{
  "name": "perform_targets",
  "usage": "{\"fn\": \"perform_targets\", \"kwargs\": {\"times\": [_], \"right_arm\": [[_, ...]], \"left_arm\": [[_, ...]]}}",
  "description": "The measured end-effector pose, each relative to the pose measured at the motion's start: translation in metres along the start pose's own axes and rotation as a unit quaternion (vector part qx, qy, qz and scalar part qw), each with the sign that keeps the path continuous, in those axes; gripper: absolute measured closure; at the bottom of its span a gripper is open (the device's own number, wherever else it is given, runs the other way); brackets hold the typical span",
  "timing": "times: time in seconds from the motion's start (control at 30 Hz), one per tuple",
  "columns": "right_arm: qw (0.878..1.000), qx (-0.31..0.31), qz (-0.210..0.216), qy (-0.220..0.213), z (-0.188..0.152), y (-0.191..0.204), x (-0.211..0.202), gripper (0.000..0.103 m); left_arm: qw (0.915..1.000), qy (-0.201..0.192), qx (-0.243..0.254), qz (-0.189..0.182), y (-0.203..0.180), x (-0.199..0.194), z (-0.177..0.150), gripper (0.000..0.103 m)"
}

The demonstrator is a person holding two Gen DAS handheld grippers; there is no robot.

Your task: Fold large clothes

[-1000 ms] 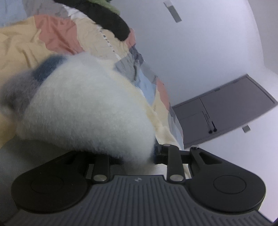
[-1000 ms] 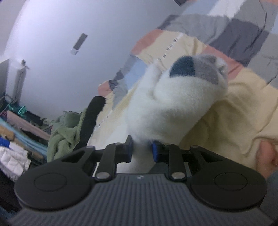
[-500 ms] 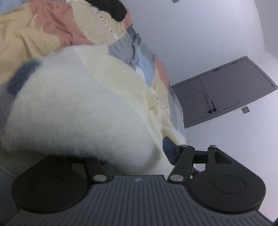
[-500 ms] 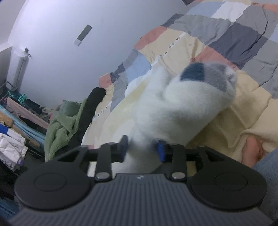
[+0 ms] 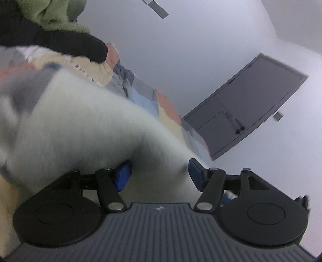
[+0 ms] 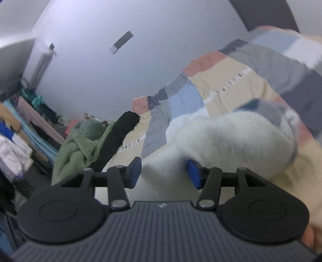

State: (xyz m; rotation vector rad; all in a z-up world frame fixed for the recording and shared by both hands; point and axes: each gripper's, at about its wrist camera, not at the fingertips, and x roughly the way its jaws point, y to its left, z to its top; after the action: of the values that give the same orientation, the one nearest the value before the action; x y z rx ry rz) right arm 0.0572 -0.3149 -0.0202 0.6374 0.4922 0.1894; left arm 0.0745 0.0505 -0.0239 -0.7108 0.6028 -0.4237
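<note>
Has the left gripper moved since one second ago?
Yes. The left gripper has shifted: the grey door sits lower and further right in its view, and the green garment now shows at top.

1. Your white garment [image 6: 231, 137] looked like thick, fluffy fleece.
2. The patchwork quilt [image 6: 227, 80] was soft, matt cloth.
3. Your left gripper [image 5: 160, 173] showed matt black plastic with a ribbed base.

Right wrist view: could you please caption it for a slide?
Right gripper opening around white fleece garment on patchwork quilt.
</note>
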Motion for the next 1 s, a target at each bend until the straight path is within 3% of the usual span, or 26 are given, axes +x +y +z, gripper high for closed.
{"fn": "perform_targets", "kwargs": {"times": [0.27,0.43,0.6,0.83,0.93,1.0], "right_arm": [[0.992,-0.112,-0.039,0.032,0.016,0.007,0.081,0.052],[0.988,-0.138,-0.057,0.048,0.008,-0.007,0.129,0.052],[0.985,-0.159,-0.051,0.048,0.008,-0.013,0.159,0.052],[0.984,-0.169,-0.043,0.042,0.011,-0.014,0.167,0.051],[0.987,-0.155,-0.025,0.041,0.018,-0.014,0.157,0.043],[0.991,-0.132,0.007,0.033,0.024,-0.016,0.144,0.029]], "left_arm": [[0.9954,0.003,0.045,0.084,0.039,0.069,0.035,0.036],[0.9954,0.002,0.032,0.091,0.065,0.103,0.044,0.036],[0.9929,0.014,0.06,0.102,0.077,0.125,0.05,0.036],[0.9945,0.015,0.054,0.088,0.08,0.12,0.057,0.036],[0.9955,0.021,0.053,0.076,0.075,0.108,0.063,0.033],[0.9953,0.007,0.058,0.077,0.072,0.095,0.066,0.025]]}}
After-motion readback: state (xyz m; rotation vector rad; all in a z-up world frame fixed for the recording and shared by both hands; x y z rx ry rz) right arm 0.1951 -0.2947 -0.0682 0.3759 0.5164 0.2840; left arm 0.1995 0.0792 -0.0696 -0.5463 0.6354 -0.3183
